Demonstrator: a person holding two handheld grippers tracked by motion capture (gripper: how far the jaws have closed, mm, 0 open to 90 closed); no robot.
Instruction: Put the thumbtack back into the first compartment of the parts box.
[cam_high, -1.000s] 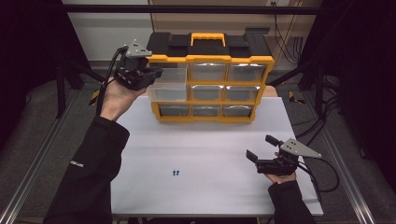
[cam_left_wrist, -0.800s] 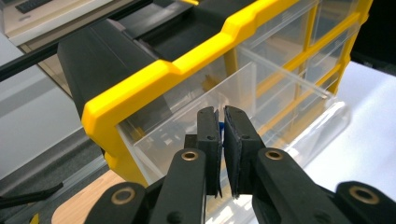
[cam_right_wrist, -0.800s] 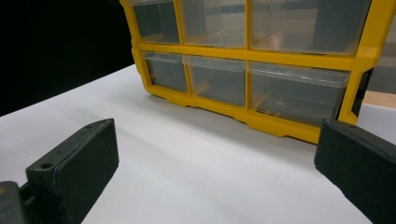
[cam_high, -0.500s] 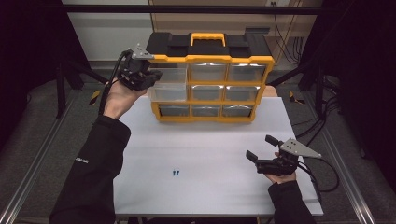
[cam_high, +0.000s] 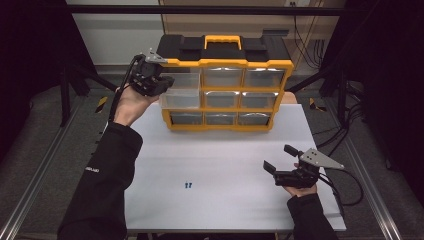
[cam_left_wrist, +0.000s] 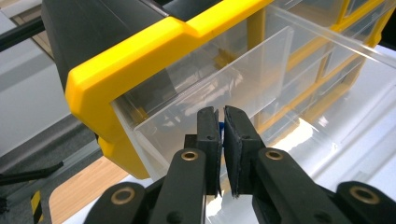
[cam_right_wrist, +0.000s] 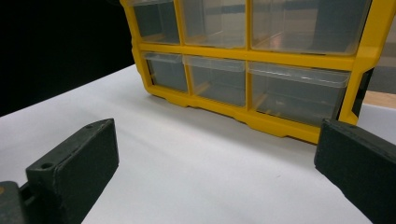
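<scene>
White table — blue bit in L gripper, over open drawer

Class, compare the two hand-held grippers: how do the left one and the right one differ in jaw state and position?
The left gripper has its jaws nearly shut on a small blue thing above the pulled-out clear plastic drawer of the yellow organiser cabinet; the right gripper has its jaws wide apart, holding nothing. The left is raised at the cabinet's top row; the right sits low over the white table. Both have black jaws.

A white bench stood in a dim room, over grey floor with a pale wall and black cables behind.
</scene>
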